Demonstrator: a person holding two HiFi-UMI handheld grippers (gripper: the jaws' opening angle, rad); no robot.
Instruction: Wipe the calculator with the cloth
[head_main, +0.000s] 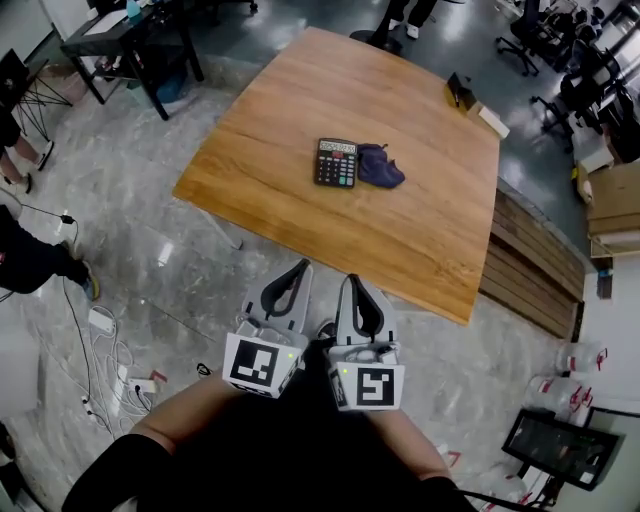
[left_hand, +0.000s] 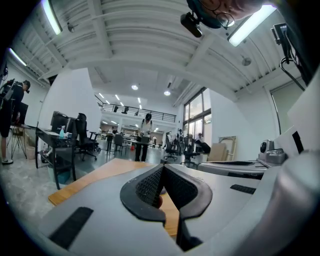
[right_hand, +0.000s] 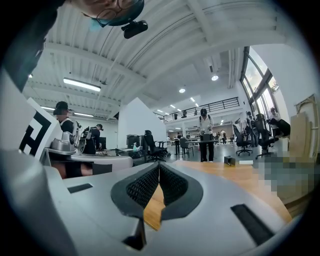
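Left gripper (head_main: 302, 266) and right gripper (head_main: 353, 281), held side by side over the grey floor (head_main: 150, 250), short of the near edge of the wooden surface (head_main: 330, 90) and pointing toward it. Each gripper view shows its own jaws pressed together with nothing between them, and past their tips a strip of the wood, with desks, chairs and standing people (left_hand: 145, 135) beyond under ceiling lights. Only the head view shows the task's things: the black calculator (head_main: 336, 162) lies flat near the middle of the surface, with the dark blue cloth (head_main: 380, 166) crumpled just beside it on its right, both well apart from the grippers. A small box (head_main: 460, 90) sits at the far right edge.
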